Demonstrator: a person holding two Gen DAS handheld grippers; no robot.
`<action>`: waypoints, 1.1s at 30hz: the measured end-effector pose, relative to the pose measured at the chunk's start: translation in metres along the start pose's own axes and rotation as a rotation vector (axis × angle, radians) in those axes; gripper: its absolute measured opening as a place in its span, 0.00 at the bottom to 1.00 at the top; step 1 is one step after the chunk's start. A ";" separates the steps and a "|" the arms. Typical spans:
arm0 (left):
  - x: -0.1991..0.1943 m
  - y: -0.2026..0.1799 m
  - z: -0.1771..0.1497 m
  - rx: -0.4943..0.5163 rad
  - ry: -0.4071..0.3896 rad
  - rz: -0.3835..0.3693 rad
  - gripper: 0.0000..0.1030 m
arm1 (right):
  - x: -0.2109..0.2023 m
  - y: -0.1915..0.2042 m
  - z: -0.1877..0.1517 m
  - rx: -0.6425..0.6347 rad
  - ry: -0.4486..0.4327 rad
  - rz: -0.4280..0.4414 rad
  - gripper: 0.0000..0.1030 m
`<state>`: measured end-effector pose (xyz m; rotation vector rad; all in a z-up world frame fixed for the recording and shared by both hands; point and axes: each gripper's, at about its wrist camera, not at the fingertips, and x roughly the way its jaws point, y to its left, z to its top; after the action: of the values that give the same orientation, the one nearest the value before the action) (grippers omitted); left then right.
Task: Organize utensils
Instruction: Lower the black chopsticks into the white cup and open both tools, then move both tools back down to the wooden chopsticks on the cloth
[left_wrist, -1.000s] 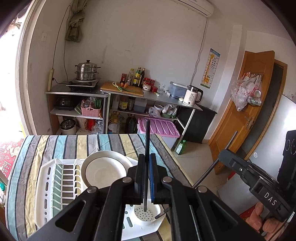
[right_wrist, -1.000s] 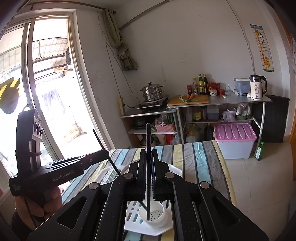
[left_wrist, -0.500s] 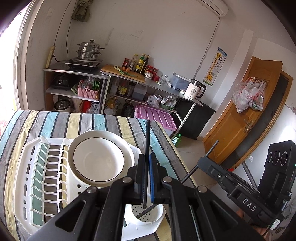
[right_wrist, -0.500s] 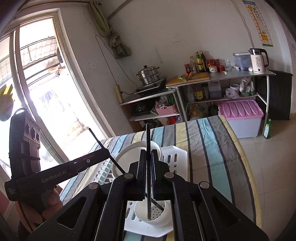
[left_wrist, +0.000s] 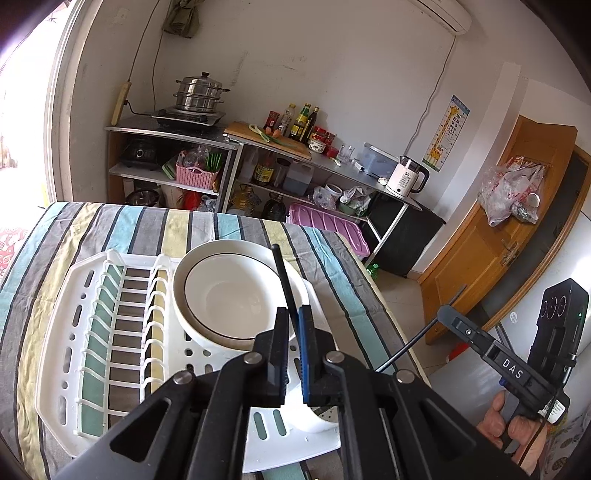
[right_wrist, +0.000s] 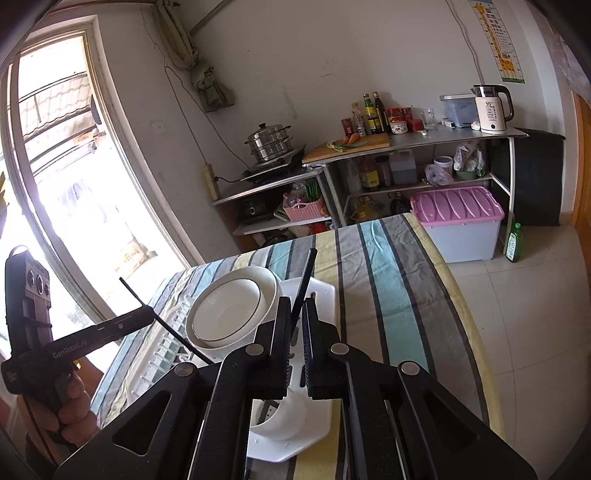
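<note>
Two hand-held grippers, left (left_wrist: 293, 314) pinching a chopstick (left_wrist: 282, 280), right (right_wrist: 294, 308) opening around another (right_wrist: 303, 286); door (left_wrist: 491, 236) only leftward.

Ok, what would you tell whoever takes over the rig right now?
Left gripper: shut on a black chopstick, above the utensil cup.
Right gripper: shut on a second black chopstick, aimed at the same cup.
The cup sits at the dish rack corner, beside the bowl.
Done: both chopsticks in hand; tips hidden. Left: seat them in the cup, release.
</note>
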<state>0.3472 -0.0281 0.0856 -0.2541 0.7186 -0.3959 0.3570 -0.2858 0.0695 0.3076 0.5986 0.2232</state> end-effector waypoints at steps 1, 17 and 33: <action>0.000 0.003 -0.001 -0.002 0.002 0.007 0.06 | 0.000 -0.002 0.000 0.004 0.005 -0.003 0.06; -0.017 0.009 -0.022 0.032 0.000 0.055 0.13 | -0.018 -0.011 -0.014 -0.006 0.040 -0.034 0.14; -0.107 -0.008 -0.111 0.155 -0.122 0.128 0.17 | -0.112 0.032 -0.089 -0.142 -0.034 0.005 0.15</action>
<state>0.1966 0.0016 0.0706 -0.0845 0.5781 -0.3091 0.2115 -0.2691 0.0692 0.1750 0.5454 0.2638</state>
